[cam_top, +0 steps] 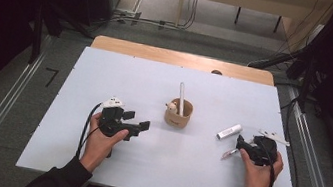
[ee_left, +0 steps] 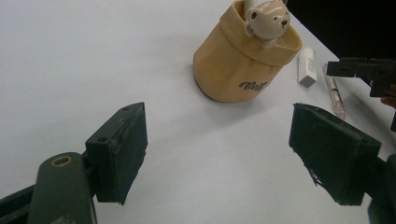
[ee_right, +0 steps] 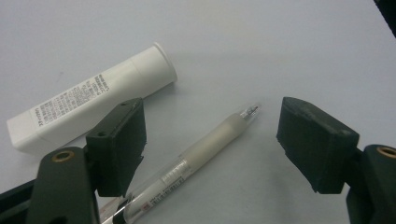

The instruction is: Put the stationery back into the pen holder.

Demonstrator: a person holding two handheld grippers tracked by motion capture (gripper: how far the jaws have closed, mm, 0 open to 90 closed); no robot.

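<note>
Though squat, cup (cam_top: 178,114) (stick (cam_top: 181,97) inside)

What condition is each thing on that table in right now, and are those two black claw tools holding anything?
Left gripper: open, empty, pointed toward the cup.
Right gripper: open, jaws either side of the pen, not pressing it.
Pen: lying flat on the table.
White tube: lying on its side beside the pen.
Bear cup: upright, a white stick standing in it.

Tan bear cup (cam_top: 178,114) holding a white stick (cam_top: 181,98) on the table (cam_top: 107,71)
</note>
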